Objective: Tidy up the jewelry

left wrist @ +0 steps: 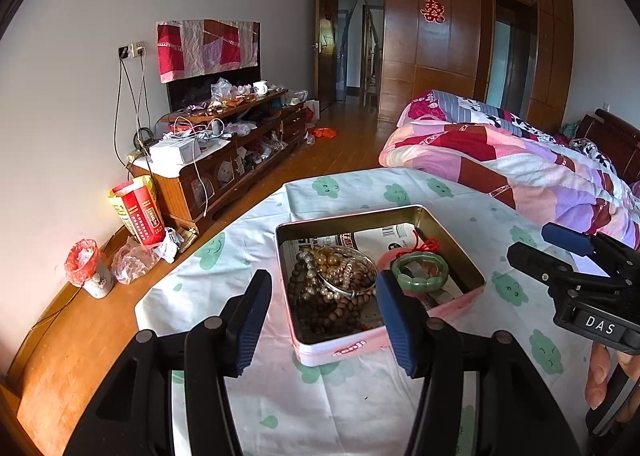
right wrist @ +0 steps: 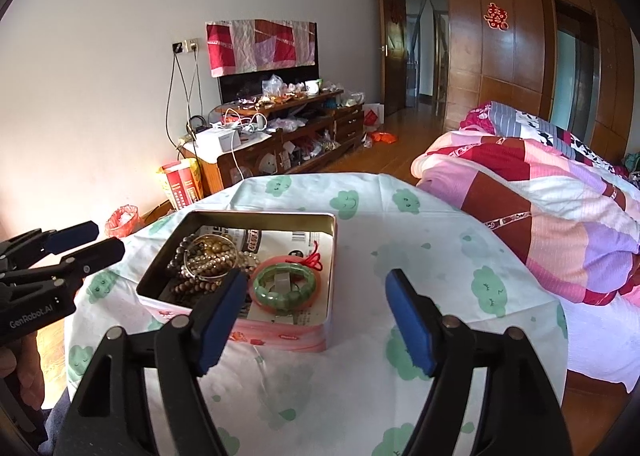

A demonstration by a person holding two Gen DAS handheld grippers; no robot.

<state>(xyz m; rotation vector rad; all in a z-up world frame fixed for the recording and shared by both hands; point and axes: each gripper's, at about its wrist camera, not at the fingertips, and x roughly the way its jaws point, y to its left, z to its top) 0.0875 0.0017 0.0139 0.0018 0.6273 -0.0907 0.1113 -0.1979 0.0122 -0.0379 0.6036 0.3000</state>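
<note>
An open pink tin box [left wrist: 452, 248] [right wrist: 280, 218] sits on a table with a white cloth printed with green clouds [left wrist: 280, 396] [right wrist: 400, 248]. Inside lie a green jade bangle [left wrist: 420, 270] [right wrist: 286, 284] on a pink ring with a red cord, a silver bangle [left wrist: 352, 288] [right wrist: 200, 276], and brown and pale bead strings [left wrist: 328, 308] [right wrist: 212, 256]. My left gripper [left wrist: 318, 324] is open and empty, above the box's near edge; it also shows in the right wrist view [right wrist: 86, 242]. My right gripper [right wrist: 314, 320] is open and empty, just right of the box; it shows in the left wrist view [left wrist: 552, 246].
A bed with a pink patchwork quilt [left wrist: 520, 164] [right wrist: 540, 196] lies to the right of the table. A cluttered wooden TV cabinet [left wrist: 224, 152] [right wrist: 288, 136] stands along the far wall. A red bag [left wrist: 138, 210] and a small bin [left wrist: 86, 268] stand on the floor at left.
</note>
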